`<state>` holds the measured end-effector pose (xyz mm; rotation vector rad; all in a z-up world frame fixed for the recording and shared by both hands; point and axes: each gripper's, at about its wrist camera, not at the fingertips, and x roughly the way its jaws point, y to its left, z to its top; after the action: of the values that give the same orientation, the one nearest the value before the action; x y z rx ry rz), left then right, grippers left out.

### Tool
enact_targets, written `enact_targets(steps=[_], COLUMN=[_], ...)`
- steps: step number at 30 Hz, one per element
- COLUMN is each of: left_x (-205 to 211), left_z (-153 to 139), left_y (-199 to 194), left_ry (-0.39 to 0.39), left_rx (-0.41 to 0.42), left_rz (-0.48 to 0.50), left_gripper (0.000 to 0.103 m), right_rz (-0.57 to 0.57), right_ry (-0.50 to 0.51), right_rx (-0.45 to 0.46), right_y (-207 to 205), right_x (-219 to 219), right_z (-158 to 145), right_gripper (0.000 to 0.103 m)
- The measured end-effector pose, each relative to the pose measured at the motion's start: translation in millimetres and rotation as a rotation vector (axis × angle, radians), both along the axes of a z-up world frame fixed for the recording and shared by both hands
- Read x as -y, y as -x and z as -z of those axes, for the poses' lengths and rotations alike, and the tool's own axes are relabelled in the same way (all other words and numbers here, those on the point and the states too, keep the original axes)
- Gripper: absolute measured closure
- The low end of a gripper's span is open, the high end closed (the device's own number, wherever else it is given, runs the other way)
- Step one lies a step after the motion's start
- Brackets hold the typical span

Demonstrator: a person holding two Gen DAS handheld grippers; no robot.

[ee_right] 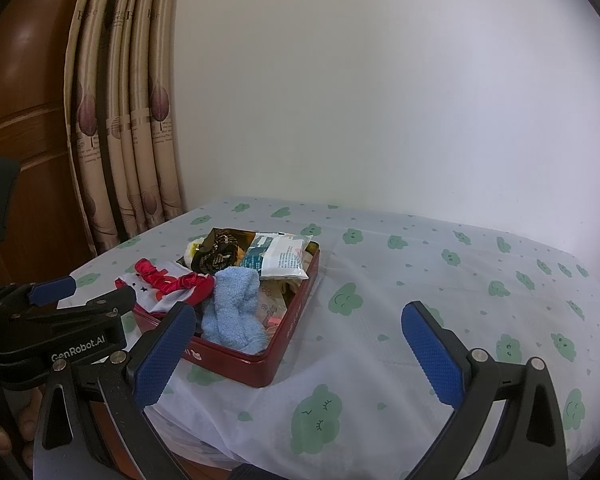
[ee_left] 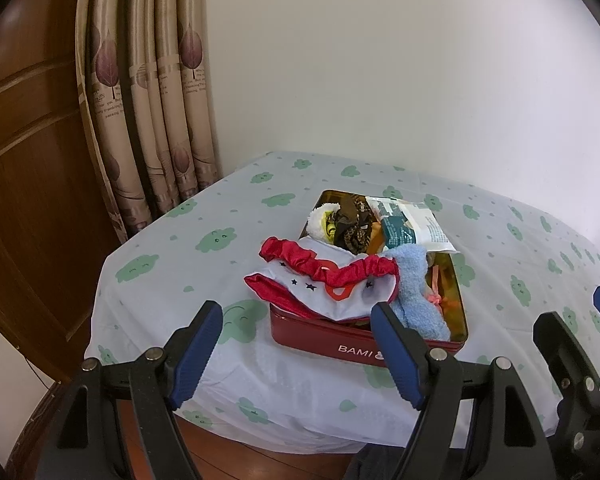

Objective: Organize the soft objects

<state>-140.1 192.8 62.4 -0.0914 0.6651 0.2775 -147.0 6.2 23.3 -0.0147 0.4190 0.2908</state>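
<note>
Home room: leaf-print curtain (ee_left: 148, 112), wooden door (ee_left: 32, 168), cloud-print cloth (ee_right: 420, 280) over table.

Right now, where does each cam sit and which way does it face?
Left wrist: on the left tongs, near the table's front edge, facing the red tin of soft items; own open blue pads show, right tongs at the right edge.
Right wrist: on the right tongs, further right, facing the cloud-print tablecloth; tin off left, left tongs at the left edge.
Shared: tin, blue towel, curtain, wall.
</note>
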Motion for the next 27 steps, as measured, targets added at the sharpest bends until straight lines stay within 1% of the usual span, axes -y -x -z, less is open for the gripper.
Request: enact_targets(steps=[27], left_x=[-1.8], left_z=[0.3], left_y=[-2.9], left_ry=[0.007], left_rx=[-0.016], left_rz=[-0.005], left_gripper=[0.024], right_rz=[0.005], right_ry=[-0.001], right_rx=[-0.004], right_y=[0.0], right_x=[-1.2], right_z=[1.0], right_gripper=[0.001])
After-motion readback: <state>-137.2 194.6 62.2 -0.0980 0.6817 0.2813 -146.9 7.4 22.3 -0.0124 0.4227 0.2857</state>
